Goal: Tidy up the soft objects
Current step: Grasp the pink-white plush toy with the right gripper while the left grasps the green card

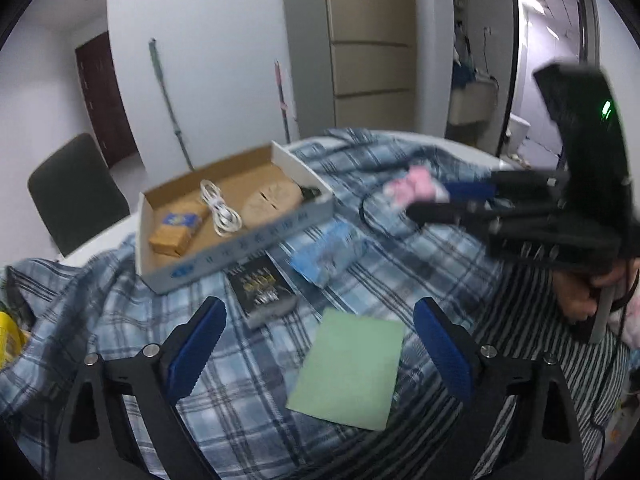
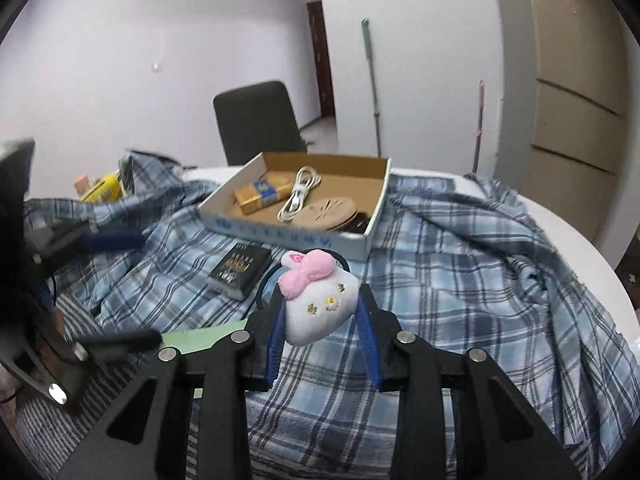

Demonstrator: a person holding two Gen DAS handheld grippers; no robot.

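Note:
A white plush cat face with a pink bow (image 2: 318, 300) sits between the blue pads of my right gripper (image 2: 320, 320), which is shut on it above the blue plaid shirt (image 2: 440, 280). A thin black loop (image 2: 264, 284) hangs from the plush. In the left wrist view the same plush (image 1: 414, 188) shows blurred at the tip of the right gripper (image 1: 440, 198), just right of the cardboard box (image 1: 240, 248). My left gripper (image 1: 318, 312) stands open over the plaid shirt (image 1: 120, 320) with nothing between its fingers; a green sheet (image 1: 352, 368) lies under it.
The box holds a white cable (image 1: 220, 212), a yellow pack (image 1: 176, 232) and a round beige pad (image 1: 272, 200). A black pack (image 1: 260, 284) and a blue packet (image 1: 324, 252) lie on the shirt. A striped cloth (image 1: 520, 320) lies at right, and a dark chair (image 2: 256, 120) stands behind the round table.

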